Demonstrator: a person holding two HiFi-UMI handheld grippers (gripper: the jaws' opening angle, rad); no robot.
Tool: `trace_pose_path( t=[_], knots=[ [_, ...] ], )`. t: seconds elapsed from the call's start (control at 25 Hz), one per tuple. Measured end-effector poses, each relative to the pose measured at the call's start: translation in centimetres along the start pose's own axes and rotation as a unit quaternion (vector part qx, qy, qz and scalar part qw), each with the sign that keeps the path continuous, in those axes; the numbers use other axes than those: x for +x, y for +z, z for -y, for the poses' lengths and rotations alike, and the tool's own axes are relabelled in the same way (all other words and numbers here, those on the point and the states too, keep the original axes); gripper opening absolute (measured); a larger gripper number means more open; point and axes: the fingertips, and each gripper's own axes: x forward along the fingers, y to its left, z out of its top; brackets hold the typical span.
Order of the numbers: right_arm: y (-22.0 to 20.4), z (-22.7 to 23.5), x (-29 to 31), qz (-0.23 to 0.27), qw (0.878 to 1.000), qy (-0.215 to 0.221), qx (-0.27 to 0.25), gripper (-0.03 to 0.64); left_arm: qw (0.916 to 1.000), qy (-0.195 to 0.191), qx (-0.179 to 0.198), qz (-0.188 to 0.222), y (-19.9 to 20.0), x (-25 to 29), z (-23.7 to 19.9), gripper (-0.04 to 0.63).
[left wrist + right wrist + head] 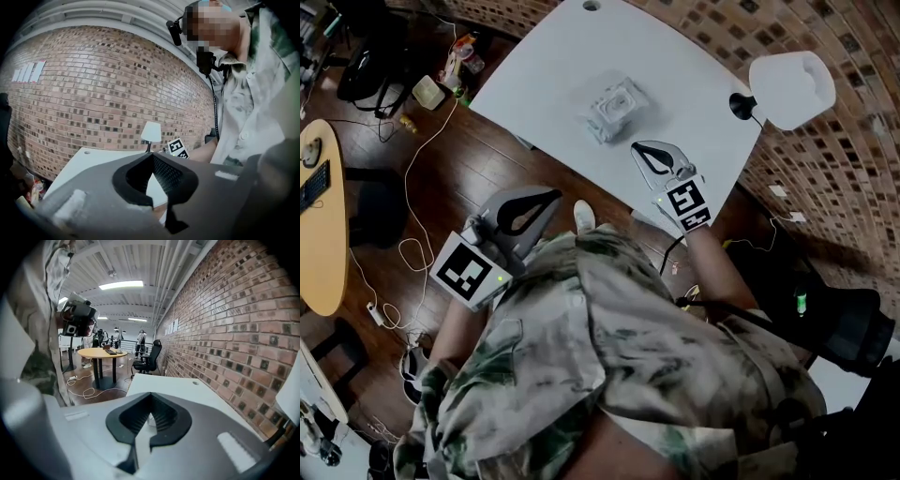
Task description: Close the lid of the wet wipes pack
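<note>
The wet wipes pack (612, 108), a pale crinkled plastic packet with a square lid panel on top, lies on the white table (544, 75) in the head view. Whether its lid is up or down is too small to tell. My right gripper (637, 147) hovers over the table's near edge, just right of and nearer than the pack, shut and holding nothing. My left gripper (555, 195) is off the table over the wooden floor, also shut and empty. In the right gripper view the fingertips (151, 397) meet above the table. The left gripper (152, 157) faces the table's end.
A white lamp (791, 87) stands at the table's right edge by the brick wall (825, 178). A cable hole (592, 5) sits at the far edge. Cables (412, 248) trail over the floor, and a round wooden table (323, 216) stands at the left.
</note>
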Motion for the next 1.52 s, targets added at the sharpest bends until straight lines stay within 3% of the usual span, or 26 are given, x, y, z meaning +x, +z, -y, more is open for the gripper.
trace_pose_path(
  t=[0.44,1.52],
  knots=[
    [-3.9,5.6,5.3,-0.041,0.999,0.018,0.006,0.003,0.9993,0.036,-0.014,-0.002,0.4,3.0,-3.3,0.002],
    [-5.5,6.7,12.7,-0.093,0.993,0.068,-0.014,0.003,0.9959,0.083,-0.033,-0.014,-0.4,3.1,-6.1,0.002]
  ],
)
